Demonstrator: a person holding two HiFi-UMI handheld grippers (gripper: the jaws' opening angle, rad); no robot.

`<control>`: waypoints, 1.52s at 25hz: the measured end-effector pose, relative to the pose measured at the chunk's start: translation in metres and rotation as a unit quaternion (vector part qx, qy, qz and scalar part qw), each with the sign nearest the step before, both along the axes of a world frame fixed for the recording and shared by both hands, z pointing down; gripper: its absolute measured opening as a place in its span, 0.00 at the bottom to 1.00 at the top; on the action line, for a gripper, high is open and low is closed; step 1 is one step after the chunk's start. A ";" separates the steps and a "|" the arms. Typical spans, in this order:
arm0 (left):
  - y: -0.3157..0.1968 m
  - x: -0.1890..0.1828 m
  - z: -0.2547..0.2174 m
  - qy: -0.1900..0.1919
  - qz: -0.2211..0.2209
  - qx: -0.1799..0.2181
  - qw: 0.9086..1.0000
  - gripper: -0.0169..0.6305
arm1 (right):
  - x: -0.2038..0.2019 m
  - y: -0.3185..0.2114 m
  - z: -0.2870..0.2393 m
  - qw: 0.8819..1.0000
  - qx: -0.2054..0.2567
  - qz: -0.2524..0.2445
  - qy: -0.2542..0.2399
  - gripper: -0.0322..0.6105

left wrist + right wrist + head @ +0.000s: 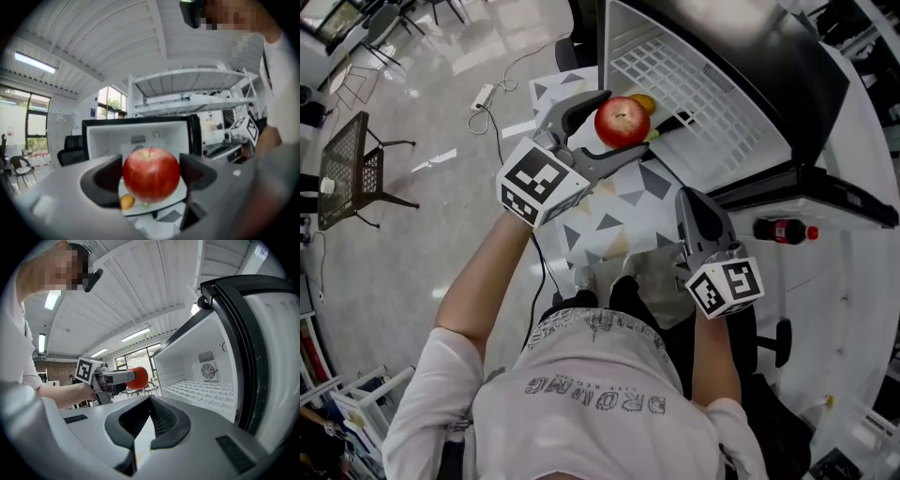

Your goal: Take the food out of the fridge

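A red apple [622, 121] is held in the air in front of the open fridge [787, 66], with my left gripper [614, 131] shut on it. In the left gripper view the apple [151, 180] fills the gap between both dark jaws of that gripper [151, 171]. Behind and below it lies a small yellow-orange food item [126, 201], also visible in the head view [644, 101], at the front edge of the fridge floor. My right gripper [696, 204] hangs lower, to the right, shut and holding nothing. In its own view the right gripper [150, 401] points past the fridge door.
The fridge's white wire shelf [694, 89] is bare. A cola bottle [783, 230] lies in the dark door at right. A mat with grey triangles [619, 211] lies below the grippers. A mesh chair [352, 169] and a power strip [483, 94] are on the floor at left.
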State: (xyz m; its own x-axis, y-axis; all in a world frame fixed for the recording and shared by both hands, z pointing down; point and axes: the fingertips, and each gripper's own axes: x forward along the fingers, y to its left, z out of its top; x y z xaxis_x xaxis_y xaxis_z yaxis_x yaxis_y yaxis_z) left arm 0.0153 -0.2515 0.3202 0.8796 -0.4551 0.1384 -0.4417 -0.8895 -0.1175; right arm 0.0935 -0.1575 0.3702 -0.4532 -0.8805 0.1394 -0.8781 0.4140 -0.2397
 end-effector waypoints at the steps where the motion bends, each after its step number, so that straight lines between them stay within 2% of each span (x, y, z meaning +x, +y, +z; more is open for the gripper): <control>1: 0.003 -0.004 -0.001 0.001 -0.005 0.002 1.000 0.62 | 0.000 0.000 0.000 1.000 0.000 0.000 0.001 0.05; 7: 0.020 -0.028 0.005 0.002 -0.027 -0.006 1.000 0.62 | -0.001 0.003 -0.007 1.000 0.001 0.002 0.006 0.05; 21: 0.035 -0.057 0.018 0.012 -0.066 -0.030 0.997 0.62 | 0.002 -0.010 0.000 1.000 -0.008 0.005 0.008 0.05; 38: 0.034 -0.060 0.035 0.009 -0.072 -0.041 0.997 0.62 | 0.005 -0.020 0.006 1.000 -0.007 0.006 0.019 0.05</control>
